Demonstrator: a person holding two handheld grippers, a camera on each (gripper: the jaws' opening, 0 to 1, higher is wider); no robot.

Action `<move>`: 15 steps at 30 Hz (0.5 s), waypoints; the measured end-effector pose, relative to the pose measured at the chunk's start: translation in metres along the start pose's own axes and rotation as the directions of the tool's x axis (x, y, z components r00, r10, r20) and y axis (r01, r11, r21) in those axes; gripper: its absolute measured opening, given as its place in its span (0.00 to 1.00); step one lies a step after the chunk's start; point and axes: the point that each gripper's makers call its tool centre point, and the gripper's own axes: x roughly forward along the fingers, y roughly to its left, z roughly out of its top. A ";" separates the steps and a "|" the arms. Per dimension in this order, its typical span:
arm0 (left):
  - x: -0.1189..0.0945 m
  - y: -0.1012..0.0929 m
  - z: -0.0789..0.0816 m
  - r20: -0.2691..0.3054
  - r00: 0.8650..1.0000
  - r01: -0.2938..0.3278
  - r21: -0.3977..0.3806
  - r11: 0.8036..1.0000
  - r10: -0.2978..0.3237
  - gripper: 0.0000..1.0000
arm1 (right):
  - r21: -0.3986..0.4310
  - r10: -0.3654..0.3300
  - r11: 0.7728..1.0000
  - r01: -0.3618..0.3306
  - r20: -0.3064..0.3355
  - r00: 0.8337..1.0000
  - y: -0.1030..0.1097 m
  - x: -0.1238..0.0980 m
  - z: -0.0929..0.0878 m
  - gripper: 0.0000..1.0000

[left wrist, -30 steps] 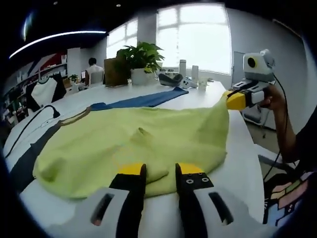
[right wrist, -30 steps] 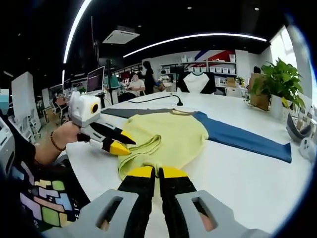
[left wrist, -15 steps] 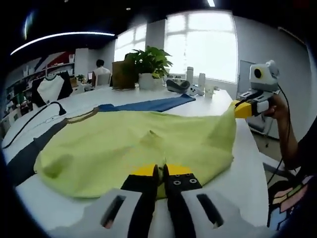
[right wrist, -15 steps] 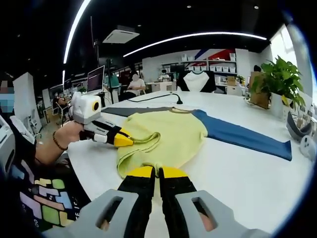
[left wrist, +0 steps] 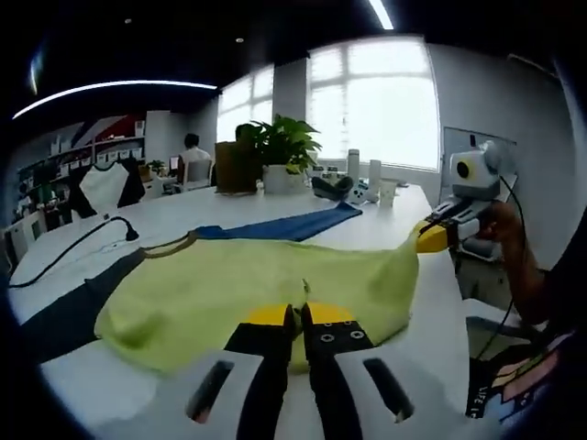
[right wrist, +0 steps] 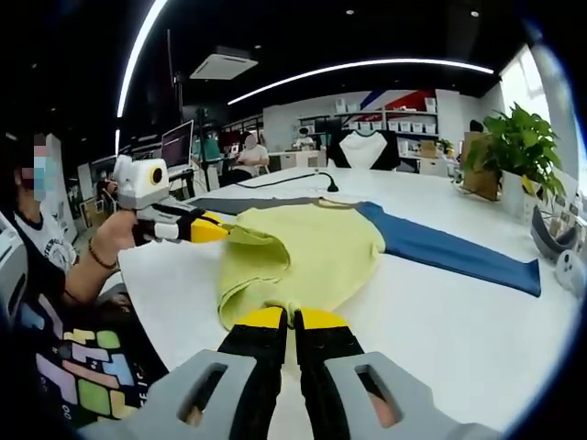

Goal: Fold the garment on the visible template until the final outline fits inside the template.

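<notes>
While its yellow-tipped jaws stand pressed together on the near hem of a yellow-green garment (left wrist: 257, 289), the left gripper (left wrist: 295, 316) lifts that edge just above the white table (left wrist: 110, 390) in the left gripper view. From the right gripper view the same left gripper (right wrist: 213, 231) reaches in from the left, a hand (right wrist: 115, 236) behind it, its tip pinching a raised fold of the garment (right wrist: 303, 252) near the table's near-left edge. The right gripper (right wrist: 293, 320) likewise has its jaws closed on the garment's hem at the near edge of the table (right wrist: 440, 330); in the left gripper view this right gripper (left wrist: 429, 236) enters from the right and holds the cloth's far corner up off the surface. Between the two grips the garment sags in a shallow curve, most of it lying on the table. A dark grey template (left wrist: 69, 307) lies flat under the garment's left side and runs out past it toward the table's left edge. A blue cloth (right wrist: 454, 252) lies flat beyond the garment, touching or just beside its far edge. A potted plant (left wrist: 280, 151) stands near the table's far edge, with small white containers (left wrist: 362, 165) beside it. People sit at desks in the background (right wrist: 248, 156).
</notes>
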 end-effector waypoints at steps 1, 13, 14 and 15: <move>-0.003 0.000 0.002 0.006 1.000 -0.004 0.003 1.000 0.004 0.05 | 0.000 0.000 1.000 0.000 -0.001 1.000 0.000 0.000 0.000 0.01; -0.053 0.008 0.017 0.069 0.996 -0.060 0.019 0.998 0.059 0.05 | -0.006 -0.006 1.000 0.006 -0.006 1.000 0.002 0.001 0.000 0.01; -0.057 0.009 0.018 0.074 0.995 -0.066 0.018 0.998 0.064 0.05 | -0.007 -0.006 1.000 0.006 -0.007 1.000 0.003 0.001 -0.001 0.01; -0.063 0.010 0.018 0.079 0.994 -0.072 0.020 0.997 0.071 0.05 | -0.007 -0.007 1.000 0.007 -0.007 1.000 0.002 0.001 -0.001 0.01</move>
